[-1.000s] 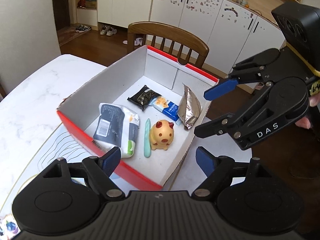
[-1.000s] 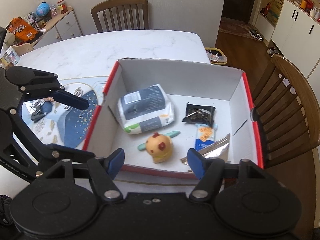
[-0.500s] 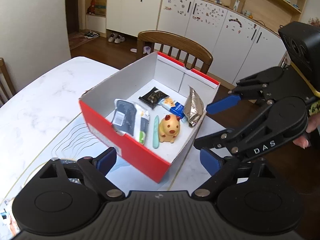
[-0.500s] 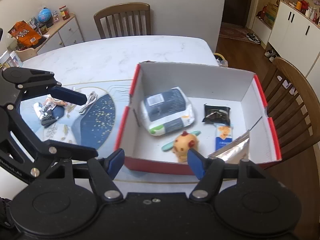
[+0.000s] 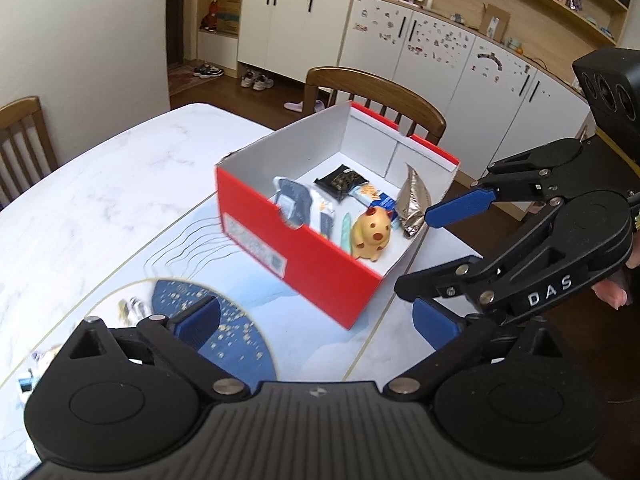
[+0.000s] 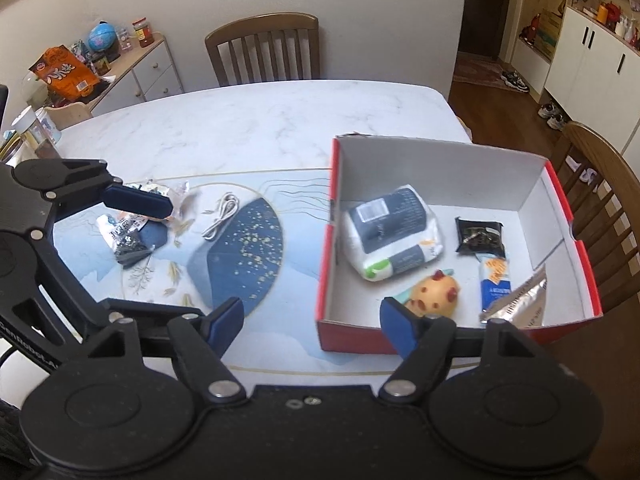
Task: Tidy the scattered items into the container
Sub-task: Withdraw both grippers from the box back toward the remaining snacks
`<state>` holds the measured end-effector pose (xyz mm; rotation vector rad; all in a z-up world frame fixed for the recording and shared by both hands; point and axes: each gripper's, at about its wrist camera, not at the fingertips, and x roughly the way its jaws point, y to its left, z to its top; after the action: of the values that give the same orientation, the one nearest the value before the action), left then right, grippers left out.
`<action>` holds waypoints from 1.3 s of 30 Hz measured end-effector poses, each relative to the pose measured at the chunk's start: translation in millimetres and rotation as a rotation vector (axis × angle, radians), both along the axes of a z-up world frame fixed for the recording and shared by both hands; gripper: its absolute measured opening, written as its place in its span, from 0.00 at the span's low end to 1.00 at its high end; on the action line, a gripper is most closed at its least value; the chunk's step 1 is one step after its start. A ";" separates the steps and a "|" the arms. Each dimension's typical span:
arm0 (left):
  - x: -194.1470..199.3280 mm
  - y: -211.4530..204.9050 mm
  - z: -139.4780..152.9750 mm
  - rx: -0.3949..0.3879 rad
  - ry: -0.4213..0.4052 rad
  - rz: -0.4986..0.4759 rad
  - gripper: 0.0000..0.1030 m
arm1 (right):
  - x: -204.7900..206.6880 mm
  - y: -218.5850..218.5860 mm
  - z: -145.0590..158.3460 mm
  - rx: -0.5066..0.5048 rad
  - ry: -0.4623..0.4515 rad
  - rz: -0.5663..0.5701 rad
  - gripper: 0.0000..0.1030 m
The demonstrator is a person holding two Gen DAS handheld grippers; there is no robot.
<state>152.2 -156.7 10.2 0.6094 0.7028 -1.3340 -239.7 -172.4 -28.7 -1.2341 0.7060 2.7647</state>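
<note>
We are between picks: both our left gripper [image 5: 316, 322] and right gripper [image 6: 312, 316] have just been opening, empty. The box [image 6: 440, 160] holds several items; next we reach the cable [image 6: 222, 216] and wrappers [image 6: 128, 236] on the table [image 6: 260, 120].

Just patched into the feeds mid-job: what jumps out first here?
The red box with white inside walls stands on the placemat at the table's right end, holding a yellow spotted toy, a tissue pack and snack packets. Still loose on the mat to its left are a coiled white cable and a few small wrappers. Both tools, left and right, hover empty.
</note>
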 end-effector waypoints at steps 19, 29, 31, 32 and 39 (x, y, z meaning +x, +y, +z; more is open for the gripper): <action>54.7 94.6 -9.6 -0.048 -0.030 0.143 1.00 | -54.7 -59.4 9.9 -0.030 0.035 -0.014 0.76; 84.3 123.0 -22.7 -0.048 -0.046 0.196 1.00 | -89.8 -79.6 7.1 -0.034 0.032 -0.016 0.76; 89.3 126.8 -25.9 -0.048 -0.049 0.203 1.00 | -96.8 -82.0 4.6 -0.034 0.030 -0.014 0.76; 91.6 128.0 -27.8 -0.047 -0.048 0.208 1.00 | -100.0 -82.8 3.1 -0.036 0.029 -0.016 0.76; 109.7 134.7 -45.0 -0.033 -0.038 0.242 1.00 | -124.0 -86.3 -10.4 -0.055 0.012 -0.025 0.76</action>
<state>261.9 -22.0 -34.8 0.5049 0.6984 -1.1049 -363.7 -258.6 -39.1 -1.2106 0.7985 2.7523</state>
